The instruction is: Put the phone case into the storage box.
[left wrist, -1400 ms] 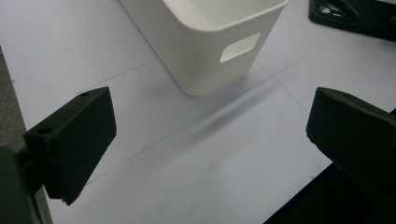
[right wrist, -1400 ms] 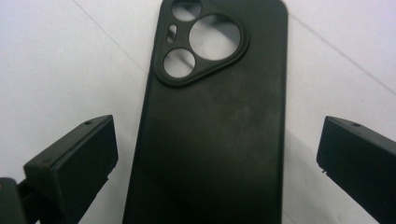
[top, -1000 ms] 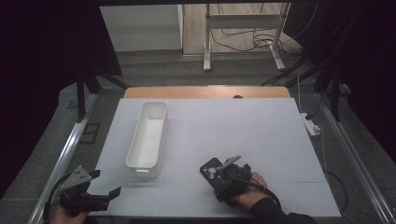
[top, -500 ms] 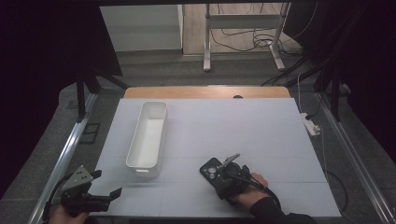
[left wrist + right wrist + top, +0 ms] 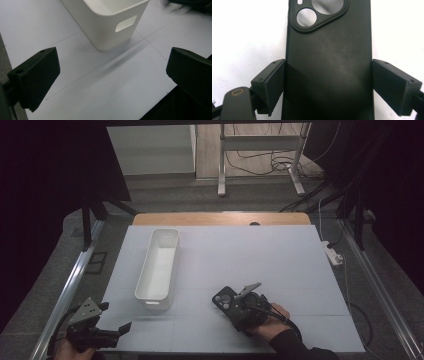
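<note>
My right tool has just closed onto the black phone case, pinching its edges on the bench; it looks liftable (left tool spread, idle).

Phone case: matt black, with a faint grey smudge across its back (camera cut-outs show pale grey). Right claw: black pads. Left claw: black pads, grey plate on top. Bin: plain white. Surface: pale blue-grey sheet crossed by thin dark lines, with a light wooden strip along the far edge.
</note>
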Demonstrator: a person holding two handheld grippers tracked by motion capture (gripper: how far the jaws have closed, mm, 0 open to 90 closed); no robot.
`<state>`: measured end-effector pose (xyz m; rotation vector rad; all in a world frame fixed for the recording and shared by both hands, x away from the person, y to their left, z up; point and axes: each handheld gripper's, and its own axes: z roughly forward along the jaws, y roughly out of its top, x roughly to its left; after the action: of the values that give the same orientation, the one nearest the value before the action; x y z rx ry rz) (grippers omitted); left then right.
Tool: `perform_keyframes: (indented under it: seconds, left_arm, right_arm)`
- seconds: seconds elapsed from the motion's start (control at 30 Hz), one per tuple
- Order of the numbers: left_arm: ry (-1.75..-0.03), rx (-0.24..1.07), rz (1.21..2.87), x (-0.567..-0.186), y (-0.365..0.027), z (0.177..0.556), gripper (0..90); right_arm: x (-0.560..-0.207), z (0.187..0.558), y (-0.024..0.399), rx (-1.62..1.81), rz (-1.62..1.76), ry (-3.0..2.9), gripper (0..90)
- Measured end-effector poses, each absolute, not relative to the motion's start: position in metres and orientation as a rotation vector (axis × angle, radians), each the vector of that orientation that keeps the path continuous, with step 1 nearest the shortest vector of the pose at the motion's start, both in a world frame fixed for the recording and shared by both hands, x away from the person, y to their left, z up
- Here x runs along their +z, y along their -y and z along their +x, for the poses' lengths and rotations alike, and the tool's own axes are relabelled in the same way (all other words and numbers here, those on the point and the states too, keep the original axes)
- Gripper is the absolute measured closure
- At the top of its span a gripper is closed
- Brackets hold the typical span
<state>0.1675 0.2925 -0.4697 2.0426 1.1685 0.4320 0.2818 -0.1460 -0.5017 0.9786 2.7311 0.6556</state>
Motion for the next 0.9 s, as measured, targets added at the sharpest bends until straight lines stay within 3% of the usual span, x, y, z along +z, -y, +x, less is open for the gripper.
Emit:
perform_keyframes:
  seconds: [0.57, 0.9]
  left_arm:
    - [-1.146, 0.383, 2.022, -0.462, -0.28, 0.175, 0.0]
    - [-1.044, 0.391, 1.998, -0.449, -0.266, 0.186, 0.0]
  right_arm:
    - [-0.481, 0.281, 0.158, 0.84, 0.925, -2.697, 14.7]
    - [-0.465, 0.284, 0.173, 0.94, 0.929, -2.666, 14.7]
